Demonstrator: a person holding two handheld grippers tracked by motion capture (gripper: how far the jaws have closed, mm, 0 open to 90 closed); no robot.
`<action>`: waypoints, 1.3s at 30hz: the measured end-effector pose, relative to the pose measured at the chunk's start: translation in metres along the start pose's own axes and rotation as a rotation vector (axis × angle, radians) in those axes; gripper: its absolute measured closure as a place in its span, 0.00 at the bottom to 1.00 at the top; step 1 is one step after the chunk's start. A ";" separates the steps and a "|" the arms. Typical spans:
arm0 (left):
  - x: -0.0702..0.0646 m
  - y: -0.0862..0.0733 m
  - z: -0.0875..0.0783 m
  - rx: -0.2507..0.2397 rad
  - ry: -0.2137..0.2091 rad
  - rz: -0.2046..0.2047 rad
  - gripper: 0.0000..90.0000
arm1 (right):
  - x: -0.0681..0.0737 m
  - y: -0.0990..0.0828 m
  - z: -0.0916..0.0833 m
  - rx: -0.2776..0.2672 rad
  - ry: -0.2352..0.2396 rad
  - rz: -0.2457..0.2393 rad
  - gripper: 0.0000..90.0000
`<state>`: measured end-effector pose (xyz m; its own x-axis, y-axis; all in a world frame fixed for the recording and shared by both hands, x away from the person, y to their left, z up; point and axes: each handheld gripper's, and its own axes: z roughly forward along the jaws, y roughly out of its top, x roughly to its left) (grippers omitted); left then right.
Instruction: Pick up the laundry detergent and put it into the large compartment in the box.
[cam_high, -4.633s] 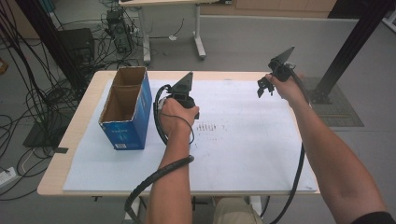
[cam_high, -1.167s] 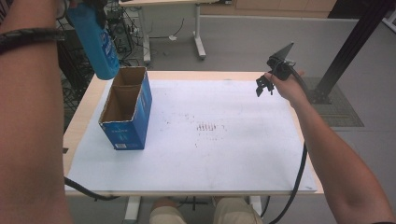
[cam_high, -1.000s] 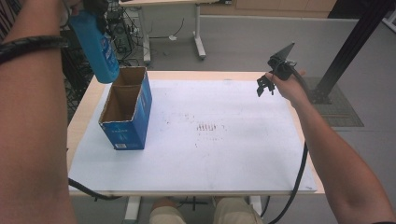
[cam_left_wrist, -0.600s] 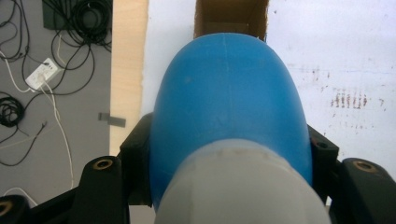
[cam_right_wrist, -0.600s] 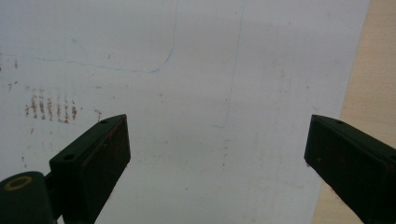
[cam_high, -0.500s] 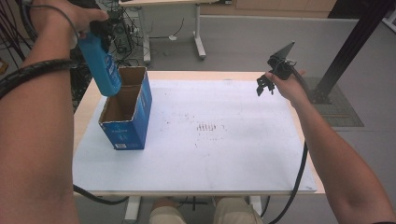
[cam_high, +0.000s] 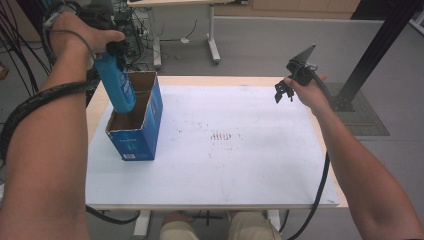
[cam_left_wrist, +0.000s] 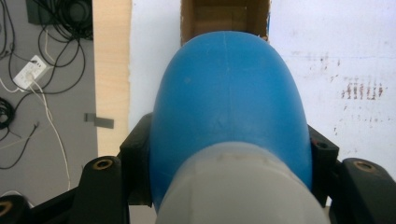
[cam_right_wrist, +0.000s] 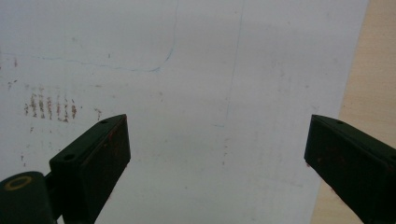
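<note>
The blue bottle (cam_high: 116, 82) sits at the upper left of the high view, tilted, its lower end dipping into the open top of the blue cardboard box (cam_high: 136, 131) — in the left gripper view it bulks in the centre (cam_left_wrist: 229, 112). The left gripper (cam_high: 111, 42) is clamped on the bottle, a black jaw pressing each flank. At upper right, the right gripper (cam_high: 283, 92) hangs above the white table sheet (cam_high: 240, 165) with jaws spread wide — nothing between them.

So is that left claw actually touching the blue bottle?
Touching. In the left gripper view, both black jaws press against the sides of the blue bottle, held over the box.
</note>
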<state>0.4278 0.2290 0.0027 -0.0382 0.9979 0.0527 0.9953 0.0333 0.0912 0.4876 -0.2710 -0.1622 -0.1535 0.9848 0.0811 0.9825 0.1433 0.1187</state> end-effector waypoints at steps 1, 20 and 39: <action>0.000 0.000 0.003 0.001 -0.002 -0.002 0.42 | 0.000 0.000 0.000 0.000 0.000 0.000 0.08; -0.004 0.000 0.056 0.028 0.005 0.020 0.42 | 0.004 0.001 0.005 0.006 -0.004 -0.004 0.08; -0.013 -0.004 0.109 0.050 0.019 0.066 0.42 | 0.005 0.001 0.007 0.011 -0.016 -0.009 0.08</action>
<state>0.4344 0.2223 -0.1063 0.0263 0.9967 0.0763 0.9989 -0.0292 0.0368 0.4883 -0.2651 -0.1689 -0.1602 0.9850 0.0641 0.9823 0.1527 0.1082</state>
